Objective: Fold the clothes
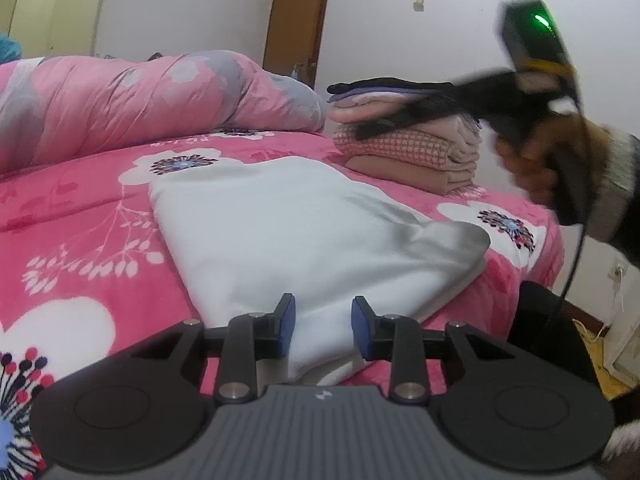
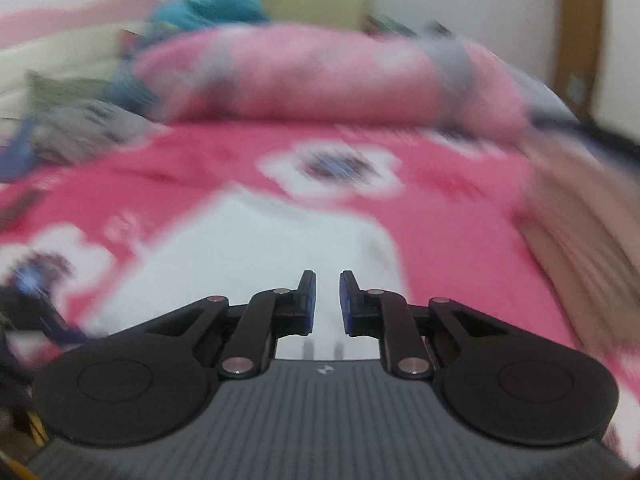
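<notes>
White folded garment (image 1: pixel 304 236) lies flat on the pink floral bedspread (image 1: pixel 80 216), with both grippers over it and neither holding it.

From the left wrist, the left gripper (image 1: pixel 323 322) hangs over the near edge of the cloth, its blue pads parted and nothing pinched between them. Beyond the garment a stack of folded clothes (image 1: pixel 416 136) sits on the bed, beside a rolled pink quilt (image 1: pixel 160 100). At right a hand (image 1: pixel 532 160) grips the right gripper's handle, blurred, in front of the stack. From the right wrist, heavily smeared, the right gripper (image 2: pixel 327 280) points over the white garment (image 2: pixel 256 256), its pads close together with a narrow empty gap; the quilt (image 2: pixel 320 76) lies behind.
</notes>
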